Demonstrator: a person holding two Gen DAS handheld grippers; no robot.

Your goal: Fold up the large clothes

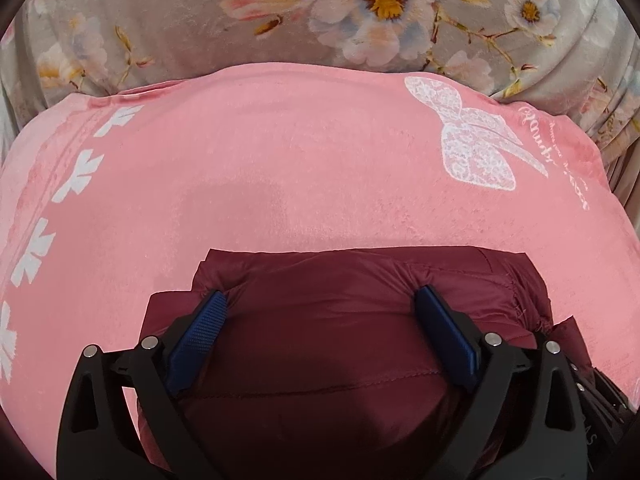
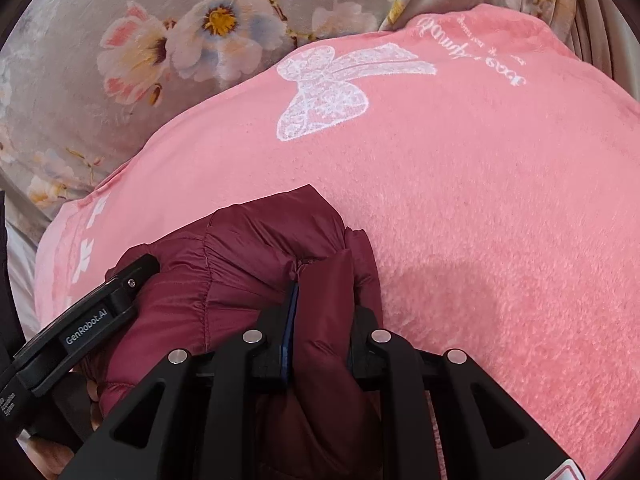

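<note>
A maroon quilted puffer jacket [image 1: 320,320] lies bundled on a pink fleece blanket [image 1: 280,168]. My left gripper [image 1: 322,300] has its blue-padded jaws wide apart, pressed down on the jacket's top with fabric bulging between them. In the right wrist view my right gripper [image 2: 322,292] is shut on a thick fold of the jacket [image 2: 256,256] at its right side. The left gripper's black body [image 2: 100,312] shows there at the lower left, touching the jacket.
The pink blanket [image 2: 480,200] has a white lace bow print [image 1: 476,140] and white leaf shapes [image 1: 76,176] along its left border. Behind it lies grey floral bedding [image 1: 280,12]. Pleated grey fabric [image 2: 600,20] hangs at the far right.
</note>
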